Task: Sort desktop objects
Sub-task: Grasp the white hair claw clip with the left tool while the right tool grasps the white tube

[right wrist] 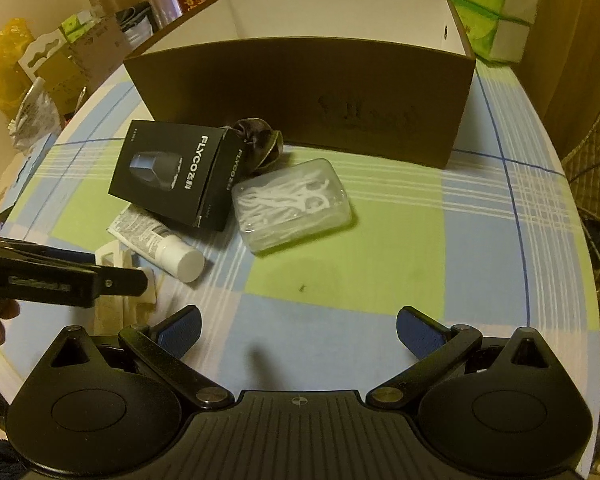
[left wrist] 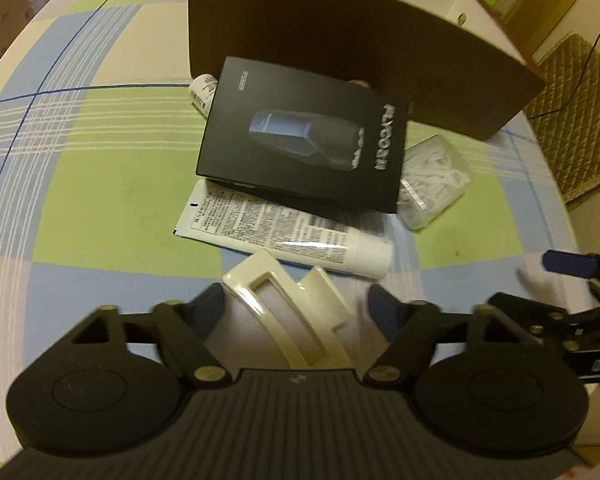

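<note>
A cream hair claw clip (left wrist: 292,312) lies on the checked tablecloth between the fingers of my left gripper (left wrist: 298,306), which stands open around it. Just beyond lie a white tube (left wrist: 292,232), a black FLYCO box (left wrist: 304,136), a clear box of floss picks (left wrist: 432,180) and a small white bottle (left wrist: 202,90). The open brown cardboard box (right wrist: 300,92) stands behind them. My right gripper (right wrist: 298,330) is open over bare cloth, with nothing between its fingers. In the right wrist view the left gripper's finger (right wrist: 120,280) hides most of the clip (right wrist: 110,256).
A dark scrunchie-like item (right wrist: 256,140) sits between the FLYCO box (right wrist: 172,172) and the cardboard box. Green tissue packs (right wrist: 480,0) stand at the back right. Bags and cartons (right wrist: 60,60) crowd the floor left of the table. Open cloth (right wrist: 420,240) lies to the right.
</note>
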Available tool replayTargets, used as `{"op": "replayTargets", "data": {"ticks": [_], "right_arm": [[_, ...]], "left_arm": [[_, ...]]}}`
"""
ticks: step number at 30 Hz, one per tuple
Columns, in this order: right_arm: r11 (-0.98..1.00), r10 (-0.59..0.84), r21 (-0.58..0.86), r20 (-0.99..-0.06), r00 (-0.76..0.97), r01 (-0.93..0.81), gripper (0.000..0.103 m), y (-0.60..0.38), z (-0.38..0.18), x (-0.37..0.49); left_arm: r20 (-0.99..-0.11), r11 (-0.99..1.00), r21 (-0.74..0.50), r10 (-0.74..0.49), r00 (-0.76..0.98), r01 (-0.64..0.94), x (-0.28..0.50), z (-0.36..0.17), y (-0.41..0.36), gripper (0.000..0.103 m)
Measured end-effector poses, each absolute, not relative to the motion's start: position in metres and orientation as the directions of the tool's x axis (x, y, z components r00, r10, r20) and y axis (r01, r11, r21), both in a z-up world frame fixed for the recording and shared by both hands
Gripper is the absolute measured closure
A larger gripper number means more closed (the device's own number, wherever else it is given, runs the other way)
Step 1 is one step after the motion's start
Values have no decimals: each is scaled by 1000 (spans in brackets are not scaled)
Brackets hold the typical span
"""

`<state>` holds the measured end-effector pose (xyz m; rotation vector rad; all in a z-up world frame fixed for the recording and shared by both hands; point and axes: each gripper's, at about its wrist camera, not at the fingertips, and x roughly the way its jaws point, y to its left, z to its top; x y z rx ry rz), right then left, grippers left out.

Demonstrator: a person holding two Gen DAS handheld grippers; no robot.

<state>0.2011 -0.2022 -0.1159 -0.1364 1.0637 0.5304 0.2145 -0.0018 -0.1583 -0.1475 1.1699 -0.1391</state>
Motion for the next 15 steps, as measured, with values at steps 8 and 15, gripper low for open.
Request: {"op": "replayTargets", "data": {"ticks": [8,15], "right_arm": [[853,385,168,-843,377,-495,2,-199,-117,204],[780,458,190,-822,337,-597,2,-173,-120,203]], "left_arm": [[-889,981,-188,-192,417,50,207,-162,16,61],[-888,984,-175,-152,433,-14,194,-161,53,64]]}}
